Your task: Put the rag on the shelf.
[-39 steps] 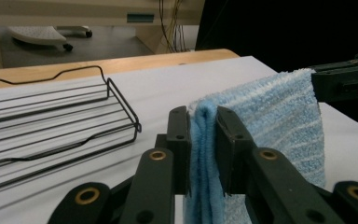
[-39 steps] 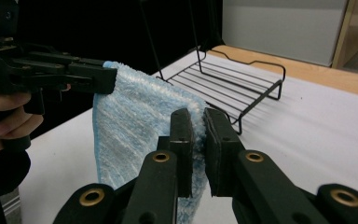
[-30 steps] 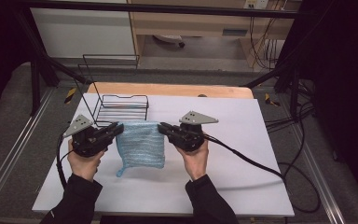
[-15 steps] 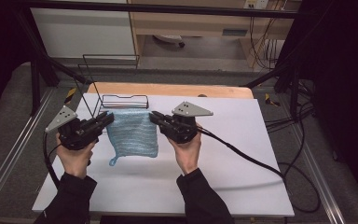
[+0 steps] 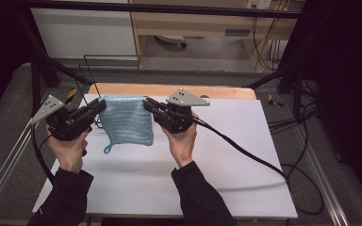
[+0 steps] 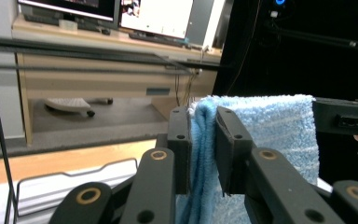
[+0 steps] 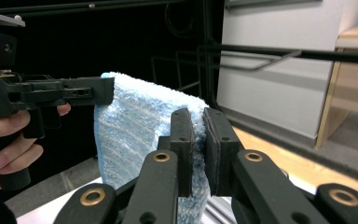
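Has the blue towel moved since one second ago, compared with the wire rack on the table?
Yes. The blue towel has risen off the white table and shifted toward the wire rack, hanging between the left gripper and right gripper.

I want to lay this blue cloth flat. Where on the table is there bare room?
The white table top is bare right of the right gripper and in front, between the forearms. It is crowded at the back left, where the wire rack stands behind the blue cloth.
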A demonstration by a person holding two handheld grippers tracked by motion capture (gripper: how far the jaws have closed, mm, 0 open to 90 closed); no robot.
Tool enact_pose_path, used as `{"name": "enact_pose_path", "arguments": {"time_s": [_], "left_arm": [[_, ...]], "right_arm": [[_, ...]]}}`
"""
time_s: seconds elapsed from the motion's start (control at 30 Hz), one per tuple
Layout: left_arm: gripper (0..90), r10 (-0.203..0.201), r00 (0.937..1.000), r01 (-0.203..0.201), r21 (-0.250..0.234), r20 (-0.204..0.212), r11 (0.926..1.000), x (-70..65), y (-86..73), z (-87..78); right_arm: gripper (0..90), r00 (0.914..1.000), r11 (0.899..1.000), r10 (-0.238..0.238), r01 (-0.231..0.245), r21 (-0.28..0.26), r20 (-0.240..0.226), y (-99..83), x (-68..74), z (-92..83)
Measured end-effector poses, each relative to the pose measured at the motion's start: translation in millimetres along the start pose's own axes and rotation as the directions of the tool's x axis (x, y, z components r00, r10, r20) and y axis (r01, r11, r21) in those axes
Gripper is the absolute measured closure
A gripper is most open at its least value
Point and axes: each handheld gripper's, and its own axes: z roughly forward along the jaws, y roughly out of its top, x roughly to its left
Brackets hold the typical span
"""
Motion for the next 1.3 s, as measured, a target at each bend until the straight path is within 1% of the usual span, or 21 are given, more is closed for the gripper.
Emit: {"name": "enact_pose_path", "arguments": {"time_s": [0.23, 0.53, 0.6, 0.93, 1.0, 1.2, 1.3], "left_arm": [[77.4, 0.006, 0.9999, -0.007, -0.031, -0.014, 0.9995, 2.4, 14.2, -0.6], [77.4, 0.013, 0.9995, -0.016, -0.078, -0.029, 0.9969, 7.8, 39.2, -2.6], [77.4, 0.015, 0.9992, -0.018, -0.085, -0.036, 0.9962, 9.4, 43.8, -2.7], [77.5, 0.007, 0.9992, -0.012, -0.121, -0.041, 0.9926, 17.9, 61.2, -3.4], [77.5, 0.011, 0.9990, -0.016, -0.126, -0.043, 0.9919, 18.6, 65.9, -3.9], [77.5, 0.030, 0.9979, -0.038, -0.147, -0.058, 0.9884, 19.5, 84.4, -4.5], [77.5, 0.030, 0.9981, -0.039, -0.162, -0.054, 0.9861, 20.2, 92.6, -4.2]], "right_arm": [[83.3, 0.9998, 0.999, -0.015, 0.015, -0.028, 0.012, 15.2, 1.6, 7.1], [83.3, 0.9990, 0.996, -0.040, 0.041, -0.073, 0.020, 41.5, 5.0, 18.1], [83.3, 0.9988, 0.996, -0.044, 0.046, -0.077, 0.022, 45.9, 5.6, 21.0], [83.2, 0.9984, 0.994, -0.051, 0.053, -0.095, 0.023, 62.5, 6.3, 34.6], [83.2, 0.9986, 0.994, -0.047, 0.049, -0.100, 0.022, 67.2, 6.8, 36.5], [83.3, 0.9980, 0.990, -0.058, 0.060, -0.125, 0.025, 84.3, 8.5, 41.7], [83.3, 0.9981, 0.989, -0.056, 0.059, -0.139, 0.025, 93.0, 8.5, 43.6]]}}
